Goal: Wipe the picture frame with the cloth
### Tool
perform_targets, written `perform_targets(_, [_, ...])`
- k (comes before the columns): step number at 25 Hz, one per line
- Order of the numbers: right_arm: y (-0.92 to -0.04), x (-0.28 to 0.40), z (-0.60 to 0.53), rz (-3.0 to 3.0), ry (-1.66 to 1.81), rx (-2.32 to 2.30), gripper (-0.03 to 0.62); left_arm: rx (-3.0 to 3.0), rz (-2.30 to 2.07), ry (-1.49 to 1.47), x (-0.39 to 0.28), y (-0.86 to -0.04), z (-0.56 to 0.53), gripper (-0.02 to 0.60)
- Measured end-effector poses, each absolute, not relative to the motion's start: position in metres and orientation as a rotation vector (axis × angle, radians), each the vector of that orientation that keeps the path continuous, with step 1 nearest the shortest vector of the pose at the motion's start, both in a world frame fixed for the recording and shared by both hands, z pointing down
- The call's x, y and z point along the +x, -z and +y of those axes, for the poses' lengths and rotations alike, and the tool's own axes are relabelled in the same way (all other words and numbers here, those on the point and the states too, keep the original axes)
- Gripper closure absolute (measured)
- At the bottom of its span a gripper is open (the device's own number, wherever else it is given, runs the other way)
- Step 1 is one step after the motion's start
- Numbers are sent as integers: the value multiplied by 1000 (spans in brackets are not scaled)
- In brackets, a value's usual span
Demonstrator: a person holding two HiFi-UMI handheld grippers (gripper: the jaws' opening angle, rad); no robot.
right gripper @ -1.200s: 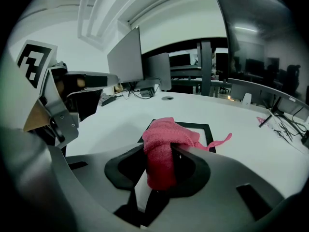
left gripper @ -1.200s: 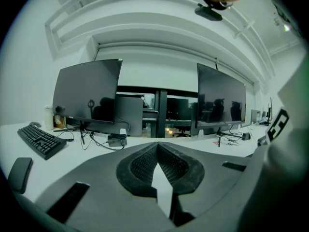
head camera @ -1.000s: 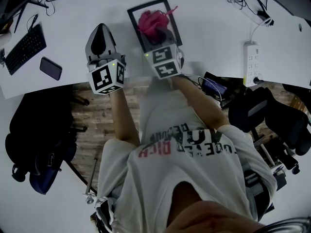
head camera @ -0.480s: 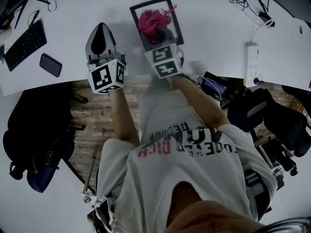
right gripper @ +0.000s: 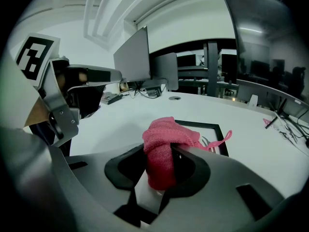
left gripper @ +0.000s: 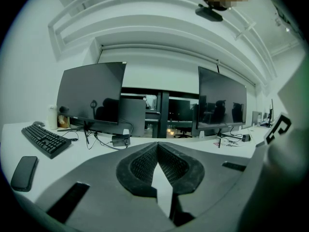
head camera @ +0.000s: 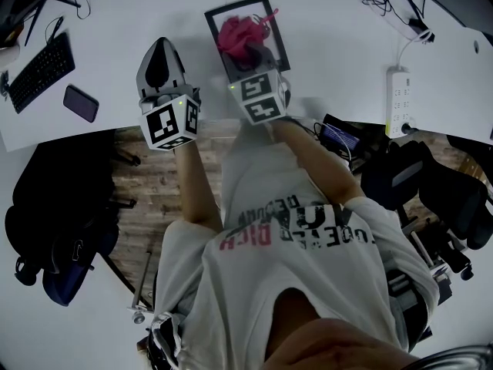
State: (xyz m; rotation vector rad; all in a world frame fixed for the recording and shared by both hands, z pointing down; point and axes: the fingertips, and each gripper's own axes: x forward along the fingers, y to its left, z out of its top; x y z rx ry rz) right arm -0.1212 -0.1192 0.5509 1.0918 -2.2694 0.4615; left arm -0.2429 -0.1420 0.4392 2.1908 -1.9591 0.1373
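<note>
**Q:** Right gripper view first: what is that claw doing?

**A:** I am pinching the pink cloth (right gripper: 163, 146) with my right gripper (right gripper: 161, 161). Both jaws are clamping a folded wad of it, and the rest is bunching up past the tips.

**Q:** And where is the cloth sitting?

**A:** It is lying over the near half of the picture frame (right gripper: 221, 138). In the head view the cloth (head camera: 237, 34) is covering the middle of the picture frame (head camera: 213, 31), which is lying flat on the white table (head camera: 339, 45). My right gripper (head camera: 248, 56) is reaching in over the frame's near edge. Whether the cloth is pressing on the glass, I cannot tell.

**Q:** The other claw?

**A:** My left gripper (left gripper: 158, 151) is keeping its jaws pressed together, tips meeting. It is hanging over the table just left of the frame, level with its near edge (head camera: 160, 56).

**Q:** Anything further out?

**A:** Well left of the frame, a phone (head camera: 80, 106) and a keyboard (head camera: 38, 72) are lying. Well to its right, a power strip (head camera: 398, 99) is sitting. Beyond the frame, monitors (left gripper: 91, 93) are standing.
</note>
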Motion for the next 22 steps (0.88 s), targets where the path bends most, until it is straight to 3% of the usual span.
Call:
perform_targets(12, [-524, -108, -127, -2290, -458, 1157, 479, 2280, -1912, -87, -225, -415, -145, 584])
perform_targets(22, [-481, -43, -133, -2308, -454, 1339, 479, 2280, -1972, -62, -214, -396, -137, 584])
